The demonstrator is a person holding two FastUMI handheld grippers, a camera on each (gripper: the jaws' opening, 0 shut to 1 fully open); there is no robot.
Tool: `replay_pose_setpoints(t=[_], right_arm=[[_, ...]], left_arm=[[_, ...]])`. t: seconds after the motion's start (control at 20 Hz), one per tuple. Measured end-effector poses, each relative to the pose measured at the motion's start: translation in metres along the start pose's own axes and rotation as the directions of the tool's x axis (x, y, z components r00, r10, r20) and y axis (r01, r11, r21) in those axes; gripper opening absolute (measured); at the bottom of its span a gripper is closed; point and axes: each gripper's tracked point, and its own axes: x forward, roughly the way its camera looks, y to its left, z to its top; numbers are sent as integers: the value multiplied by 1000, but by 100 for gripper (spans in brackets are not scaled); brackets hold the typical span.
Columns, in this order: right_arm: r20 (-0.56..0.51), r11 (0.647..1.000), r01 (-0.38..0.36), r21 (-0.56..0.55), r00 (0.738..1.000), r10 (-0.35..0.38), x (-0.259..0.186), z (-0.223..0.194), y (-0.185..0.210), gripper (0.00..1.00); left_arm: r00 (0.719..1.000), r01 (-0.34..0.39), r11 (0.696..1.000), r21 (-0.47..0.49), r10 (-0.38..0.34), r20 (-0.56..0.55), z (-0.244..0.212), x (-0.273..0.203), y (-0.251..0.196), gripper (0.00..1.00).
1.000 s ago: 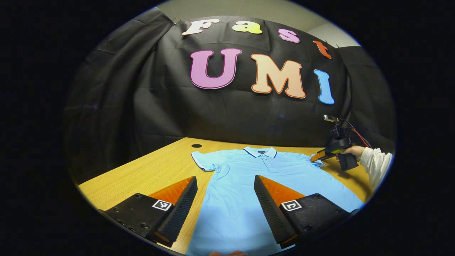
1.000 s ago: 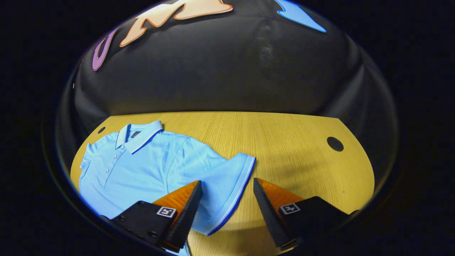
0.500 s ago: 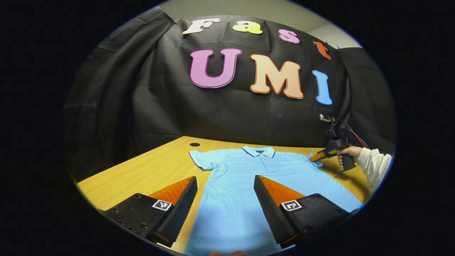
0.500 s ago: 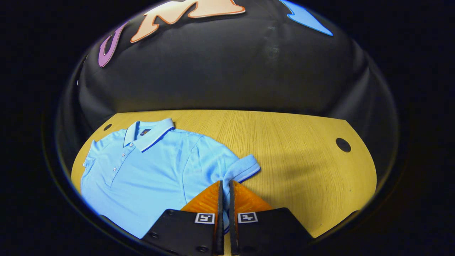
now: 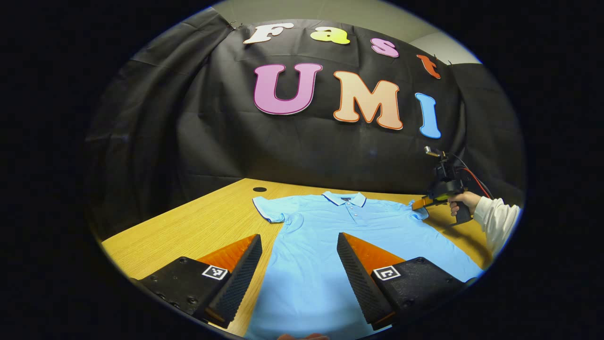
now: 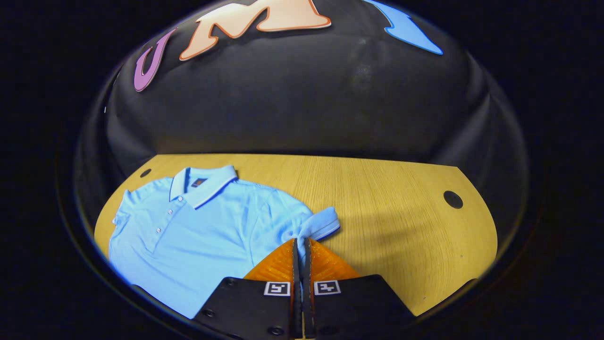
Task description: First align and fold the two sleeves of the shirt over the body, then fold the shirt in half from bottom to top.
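Item: light blue polo shirt (image 5: pixel 339 236), lying face up and flat on the wooden bench (image 5: pixel 198 222), collar (image 6: pixel 200 182) toward the black cloth wall, hem toward the person. Right hand-held gripper (image 6: pixel 299 245): one second ago its fingers stood apart on either side of the right sleeve's (image 6: pixel 314 226) banded cuff; half a second ago they had come together on it; now they are clamped on the cuff, with a strip of blue fabric between them and the sleeve bunched and drawn up off the bench just ahead of the tips. In the left gripper view the same tool appears at the shirt's far right shoulder, held by a hand (image 5: pixel 460 203) in a white sleeve, and sits slightly higher than before. Left hand-held gripper (image 5: pixel 298 255): fingers spread wide, holding nothing, poised over the lower body of the shirt, position nearly unchanged across the second. Left sleeve (image 5: pixel 268 211): spread out flat, untouched. Assessment: the grasp on the right sleeve looks secured and the lift begun, so the first fold, right sleeve over the body, appears under way; the left sleeve and the bottom-to-top fold remain to do.
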Motion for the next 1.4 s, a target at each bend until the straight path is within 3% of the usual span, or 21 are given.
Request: replay_pose_setpoints(t=[0.3, 0.6, 0.7, 0.9, 1.0, 1.05, 1.15, 1.25, 1.3, 1.4], right_arm=[[63, 968, -215, 128, 976, 208, -23, 23, 84, 4], [29, 860, -428, 278, 898, 438, -44, 6, 176, 4], [24, 826, -459, 328, 878, 478, -41, -1, 196, 4], [14, 811, -484, 328, 861, 508, -38, -15, 214, 6], [15, 786, -527, 322, 833, 553, -50, -17, 223, 14], [24, 773, -553, 312, 818, 575, -53, -16, 230, 24], [37, 777, -567, 271, 813, 581, -63, -13, 233, 100], [50, 793, -568, 218, 818, 572, -76, -11, 231, 93], [51, 799, -567, 200, 821, 569, -85, -12, 230, 98], [55, 802, -570, 179, 820, 570, -102, -13, 227, 94]], left_arm=[[1000, -9, 1000, 5, 9, -3, 0, 0, 6, 96], [1000, 6, 1000, 2, -6, -7, -1, 2, 2, 95], [1000, 8, 1000, 3, -8, -9, -1, 0, 1, 95], [1000, 9, 1000, 8, -9, -10, 0, 2, 2, 95], [1000, 7, 1000, 15, -7, -13, 0, 3, 2, 95], [1000, 11, 1000, 14, -11, -11, 0, 4, 2, 95], [999, 34, 999, 7, -34, -21, -1, 8, -2, 95], [998, 52, 999, 0, -52, -45, -5, 11, -4, 95], [997, 58, 998, -3, -59, -49, -5, 14, -5, 95], [996, 64, 998, -15, -65, -68, -5, 21, -4, 95]])
